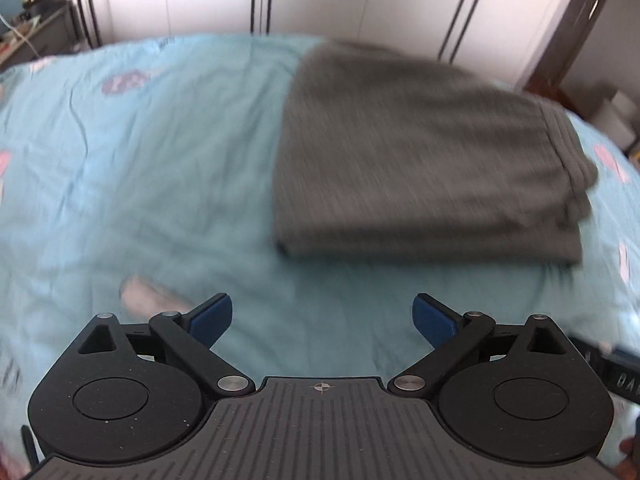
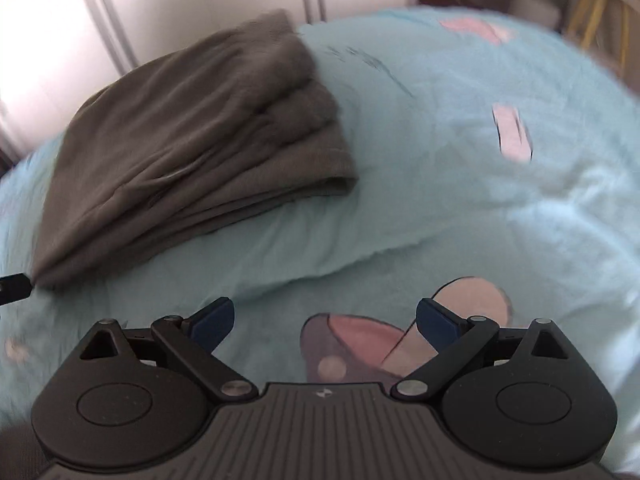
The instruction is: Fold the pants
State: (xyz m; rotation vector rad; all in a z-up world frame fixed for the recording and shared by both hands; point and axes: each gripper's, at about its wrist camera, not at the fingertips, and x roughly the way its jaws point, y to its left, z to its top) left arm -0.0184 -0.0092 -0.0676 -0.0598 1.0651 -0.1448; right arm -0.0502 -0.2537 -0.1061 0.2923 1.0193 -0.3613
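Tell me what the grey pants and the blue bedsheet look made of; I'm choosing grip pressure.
Grey pants: apparently a soft matte knit, maybe jersey or fleece; faint vertical ribbing and thick, limp folded layers suggest it. Blue bedsheet: likely thin woven cotton or a blend, matte, with fine creases and printed pink cartoon shapes. Motion blur leaves both uncertain.

Folded grey pants (image 2: 192,144) on blue bedsheet (image 2: 440,184)
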